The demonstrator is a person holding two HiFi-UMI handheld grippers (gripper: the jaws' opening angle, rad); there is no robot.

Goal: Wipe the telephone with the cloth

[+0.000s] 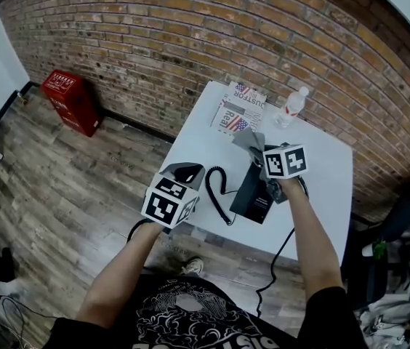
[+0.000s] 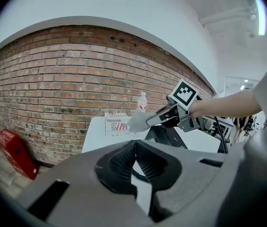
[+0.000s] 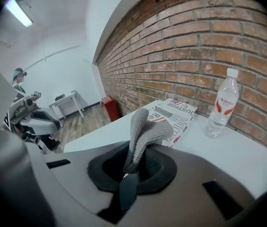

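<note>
The black telephone (image 1: 253, 192) lies on the white table (image 1: 321, 187), and its coiled cord (image 1: 216, 189) loops out to the left. My right gripper (image 1: 258, 151) hovers just over the phone's far end, shut on a grey knitted cloth (image 1: 249, 139) that sticks up from its jaws (image 3: 143, 129). My left gripper (image 1: 188, 169) hangs at the table's left edge, left of the cord. Its ribbed pads (image 2: 145, 162) meet at the tips. A bit of cord shows in the gap behind them, and I cannot tell whether it is gripped. The left gripper view shows the phone (image 2: 169, 136) and the cloth (image 2: 137, 121).
A printed newspaper (image 1: 238, 110) and a clear water bottle (image 1: 291, 107) lie at the table's far side against the brick wall. A red box (image 1: 71, 100) stands on the wooden floor to the left. A dark chair (image 1: 401, 217) is at the right.
</note>
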